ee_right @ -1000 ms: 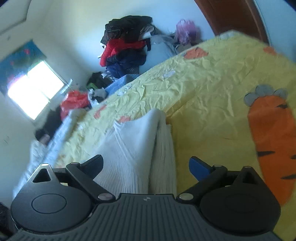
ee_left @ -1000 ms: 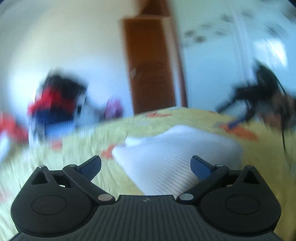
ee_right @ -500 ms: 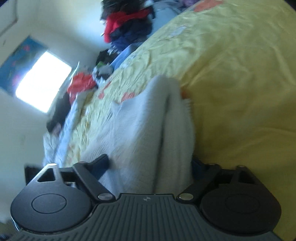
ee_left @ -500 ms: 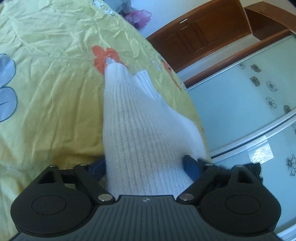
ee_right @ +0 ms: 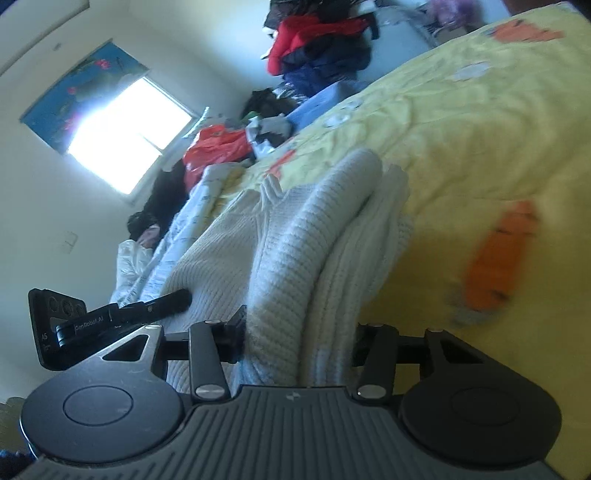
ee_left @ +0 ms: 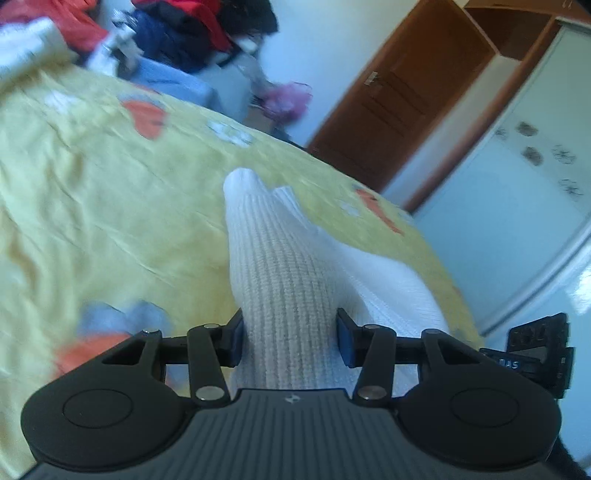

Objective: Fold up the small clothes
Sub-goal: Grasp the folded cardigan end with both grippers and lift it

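Observation:
A white ribbed knit garment point(ee_left: 280, 266) lies folded on the yellow printed bedsheet point(ee_left: 110, 221). In the left wrist view my left gripper point(ee_left: 290, 339) is closing, and its blue pads press both sides of a raised fold of the knit. The right wrist view shows the same garment point(ee_right: 295, 240) bunched in thick layers. My right gripper point(ee_right: 299, 343) is closing too, with that bunch squeezed between its jaws. The cloth hides both grippers' pad faces.
A heap of red, blue and black clothes point(ee_left: 184, 33) sits beyond the bed's far edge. A brown wooden door point(ee_left: 406, 92) and pale sliding panels point(ee_left: 517, 203) stand to the right. A bright window point(ee_right: 125, 136) and more piled clothes point(ee_right: 221, 151) lie past the bed.
Both grippers moved in over the white garment and their jaws narrowed from wide open to pressing on its folds. The left gripper rolled strongly.

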### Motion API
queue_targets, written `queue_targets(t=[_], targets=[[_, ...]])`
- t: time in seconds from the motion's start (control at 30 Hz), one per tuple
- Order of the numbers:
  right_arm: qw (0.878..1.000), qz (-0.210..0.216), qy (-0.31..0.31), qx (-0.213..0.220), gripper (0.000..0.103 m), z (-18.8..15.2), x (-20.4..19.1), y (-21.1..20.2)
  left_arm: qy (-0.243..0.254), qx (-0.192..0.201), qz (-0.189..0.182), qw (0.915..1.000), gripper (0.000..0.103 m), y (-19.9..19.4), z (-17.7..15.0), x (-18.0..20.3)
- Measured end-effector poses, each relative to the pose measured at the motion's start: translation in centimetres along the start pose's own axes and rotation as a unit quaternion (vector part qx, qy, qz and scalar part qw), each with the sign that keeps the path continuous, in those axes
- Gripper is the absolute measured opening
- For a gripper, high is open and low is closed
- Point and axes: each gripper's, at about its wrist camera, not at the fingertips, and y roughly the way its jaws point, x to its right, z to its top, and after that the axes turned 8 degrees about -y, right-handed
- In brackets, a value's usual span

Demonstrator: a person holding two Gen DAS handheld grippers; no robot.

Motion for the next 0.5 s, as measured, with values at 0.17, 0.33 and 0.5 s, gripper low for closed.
queue_targets(t=[0.17,0.33,0.5], targets=[[0.999,-0.031,0.028,-0.021,0.083,-0.5,1.6,4.3,-0.036,0.011,0.035,0.9987,0.072,1.5,-1.2,-4.3],[0.996,-0.033,0.084,-0.005,0.095,-2.2,2.1,0.9,-0.094,0.03,-0.017,0.995,0.08,-2.2,-3.7,-6.2],[0.997,-0.008,0.081,-0.002,0.102,-5.0,0.6,-2.4,-0.099,-0.002,-0.063,0.993,0.085,-3.6,-6.2,-6.7]])
